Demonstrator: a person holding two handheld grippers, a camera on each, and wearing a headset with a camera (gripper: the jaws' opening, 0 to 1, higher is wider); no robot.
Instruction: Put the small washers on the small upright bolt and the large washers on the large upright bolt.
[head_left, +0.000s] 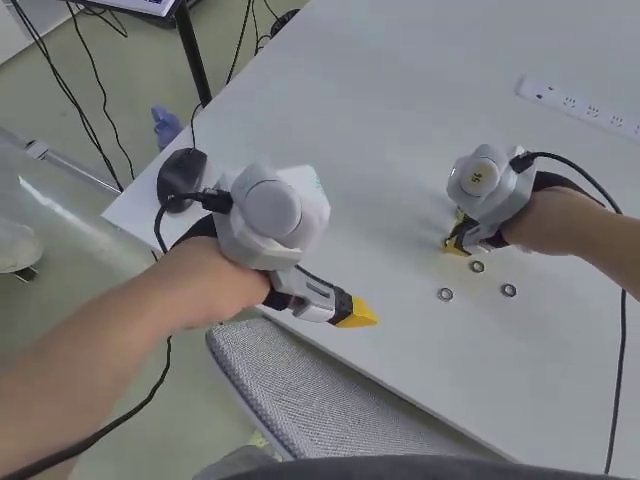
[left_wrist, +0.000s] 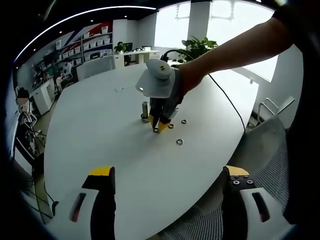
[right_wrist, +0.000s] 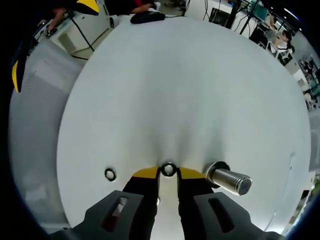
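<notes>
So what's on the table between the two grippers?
In the left gripper view, mostly bare table, with one washer lying loose just short of the right gripper.

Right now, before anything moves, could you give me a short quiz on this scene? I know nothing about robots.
1. True or false: the left tool has its jaws wide open and holds nothing.
2. What stands upright on the table right beside the right tool? A) a bolt B) a cup C) a pen
3. Fill in: the right tool's tips are closed around a small metal ____.

Key:
1. True.
2. A, the bolt.
3. The washer.
</notes>
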